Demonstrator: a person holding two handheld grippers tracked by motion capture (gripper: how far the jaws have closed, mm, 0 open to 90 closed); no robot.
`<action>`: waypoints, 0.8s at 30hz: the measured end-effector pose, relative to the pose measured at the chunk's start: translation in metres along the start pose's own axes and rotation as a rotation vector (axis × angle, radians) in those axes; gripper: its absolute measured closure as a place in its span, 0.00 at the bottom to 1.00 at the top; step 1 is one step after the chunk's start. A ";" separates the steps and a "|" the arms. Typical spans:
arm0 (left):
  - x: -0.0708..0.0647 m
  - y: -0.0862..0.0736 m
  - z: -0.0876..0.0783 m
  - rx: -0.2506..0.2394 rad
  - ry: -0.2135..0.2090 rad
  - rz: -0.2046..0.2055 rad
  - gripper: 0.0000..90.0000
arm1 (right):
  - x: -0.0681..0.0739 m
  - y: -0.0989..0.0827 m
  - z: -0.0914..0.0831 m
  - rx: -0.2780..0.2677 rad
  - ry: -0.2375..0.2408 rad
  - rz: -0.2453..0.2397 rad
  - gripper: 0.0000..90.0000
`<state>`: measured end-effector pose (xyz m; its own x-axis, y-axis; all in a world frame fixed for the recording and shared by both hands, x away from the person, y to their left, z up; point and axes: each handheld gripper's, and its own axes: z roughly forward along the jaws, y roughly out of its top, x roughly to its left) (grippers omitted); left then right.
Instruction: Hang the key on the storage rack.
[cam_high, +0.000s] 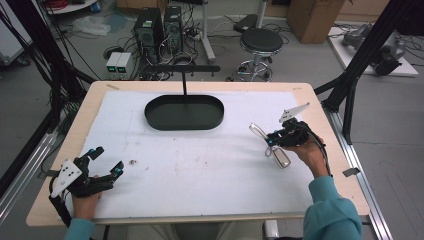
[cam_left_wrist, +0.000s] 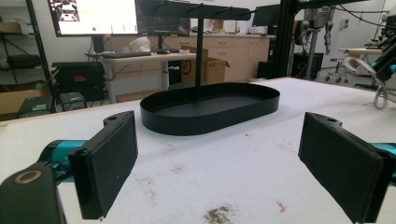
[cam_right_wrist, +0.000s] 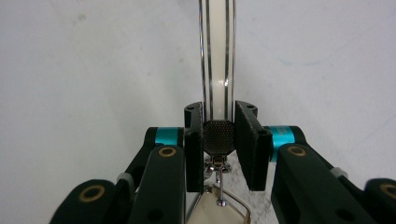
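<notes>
A black oval tray (cam_high: 184, 127) with a post and a crossbar (cam_high: 182, 68) stands at the far middle of the table; the left gripper view has its wall (cam_left_wrist: 205, 122) ahead. My right gripper (cam_high: 270, 141) hovers at the right, shut on a cream and silver bracelet-like band (cam_high: 258, 131), whose lower loop (cam_high: 283, 159) hangs toward the person. In the right gripper view the jaws (cam_right_wrist: 218, 135) clamp a knurled metal part, and the band (cam_right_wrist: 217, 56) runs straight up. My left gripper (cam_high: 108, 160) rests at the front left, open (cam_left_wrist: 219, 163) and empty.
A white mat (cam_high: 200, 170) covers the wooden table, with a small dark stain (cam_high: 133, 161) near the left gripper. Beyond the far edge are a stool (cam_high: 260, 42), computer towers (cam_high: 159, 27) and a cardboard box (cam_high: 312, 17). A black frame strut (cam_high: 360, 55) rises at the right.
</notes>
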<state>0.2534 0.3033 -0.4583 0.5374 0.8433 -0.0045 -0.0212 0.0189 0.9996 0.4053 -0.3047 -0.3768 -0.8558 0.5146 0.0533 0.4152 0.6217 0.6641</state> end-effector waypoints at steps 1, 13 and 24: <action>0.000 0.000 0.000 0.000 0.000 0.000 0.14 | 0.000 0.000 0.000 0.000 0.000 0.000 0.83; 0.000 0.000 0.000 0.000 -0.001 -0.002 0.14 | 0.008 0.034 -0.006 -0.189 0.035 -0.033 0.83; 0.000 0.000 0.000 0.000 -0.001 -0.003 0.14 | 0.012 0.082 0.003 -0.298 0.073 -0.075 0.83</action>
<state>0.2535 0.3034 -0.4582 0.5385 0.8426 -0.0074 -0.0196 0.0213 0.9996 0.4303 -0.2459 -0.3234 -0.9051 0.4232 0.0423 0.2505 0.4501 0.8571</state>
